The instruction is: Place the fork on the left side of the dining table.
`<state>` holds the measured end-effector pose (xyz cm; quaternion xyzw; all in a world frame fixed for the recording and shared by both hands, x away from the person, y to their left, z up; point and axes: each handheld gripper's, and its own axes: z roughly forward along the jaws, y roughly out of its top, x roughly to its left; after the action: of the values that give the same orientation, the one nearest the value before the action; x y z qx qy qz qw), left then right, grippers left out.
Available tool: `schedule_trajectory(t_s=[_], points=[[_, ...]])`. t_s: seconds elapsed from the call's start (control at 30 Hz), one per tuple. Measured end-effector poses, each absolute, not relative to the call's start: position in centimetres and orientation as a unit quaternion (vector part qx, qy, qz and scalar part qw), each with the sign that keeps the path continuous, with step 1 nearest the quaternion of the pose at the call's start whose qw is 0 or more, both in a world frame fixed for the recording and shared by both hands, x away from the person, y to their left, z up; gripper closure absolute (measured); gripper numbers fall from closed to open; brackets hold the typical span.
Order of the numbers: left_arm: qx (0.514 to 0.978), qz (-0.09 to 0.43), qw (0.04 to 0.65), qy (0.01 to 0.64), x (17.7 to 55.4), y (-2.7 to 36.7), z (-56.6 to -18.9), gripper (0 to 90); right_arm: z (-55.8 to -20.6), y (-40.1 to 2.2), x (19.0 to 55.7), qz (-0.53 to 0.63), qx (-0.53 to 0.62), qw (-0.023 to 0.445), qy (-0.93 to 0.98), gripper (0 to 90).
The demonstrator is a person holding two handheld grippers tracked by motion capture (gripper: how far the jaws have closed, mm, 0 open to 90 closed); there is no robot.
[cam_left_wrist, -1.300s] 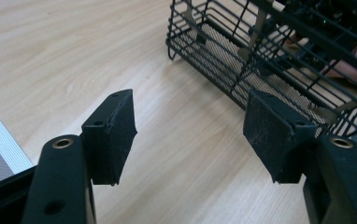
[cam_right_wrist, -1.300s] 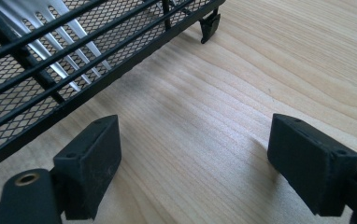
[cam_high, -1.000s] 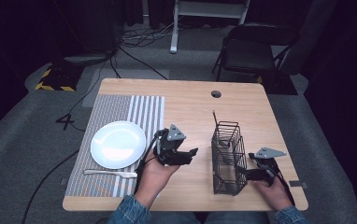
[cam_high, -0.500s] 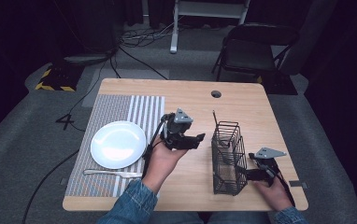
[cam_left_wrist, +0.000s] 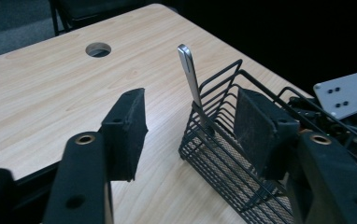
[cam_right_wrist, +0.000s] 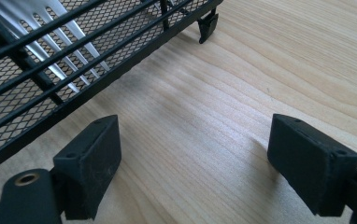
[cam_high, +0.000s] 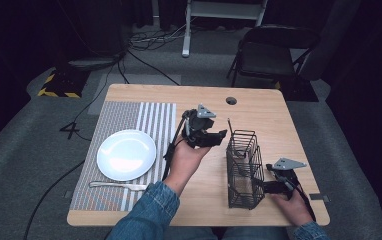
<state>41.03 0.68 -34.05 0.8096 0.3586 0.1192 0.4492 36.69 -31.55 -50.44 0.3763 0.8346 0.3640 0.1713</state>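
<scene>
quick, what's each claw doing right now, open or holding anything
Left claw: open, empty, facing the wire basket.
Right claw: open, empty, low over the table.

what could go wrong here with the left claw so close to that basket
The open left claw is lined up near the utensil handle standing out of the wire basket. A misjudged close could catch the basket's rim wire instead, or push the light basket over. The right claw is open beside the basket, not gripping it, so nothing steadies it.
</scene>
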Motion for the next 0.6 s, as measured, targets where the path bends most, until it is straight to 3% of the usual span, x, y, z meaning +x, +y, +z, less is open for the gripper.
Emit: schedule_trajectory(t_s=[0.43, 0.6], points=[[0.812, 0.108, 0.438, 0.37, 43.9, -1.8, -34.2, 48.9, -50.4, -31.6, 36.7, 0.364, 0.376, 0.171, 0.835, 17.6], [0.818, 0.099, 0.432, 0.368, 44.5, -2.4, -34.4, 57.8, -50.4, -31.5, 36.7, 0.365, 0.376, 0.171, 0.834, 17.7]])
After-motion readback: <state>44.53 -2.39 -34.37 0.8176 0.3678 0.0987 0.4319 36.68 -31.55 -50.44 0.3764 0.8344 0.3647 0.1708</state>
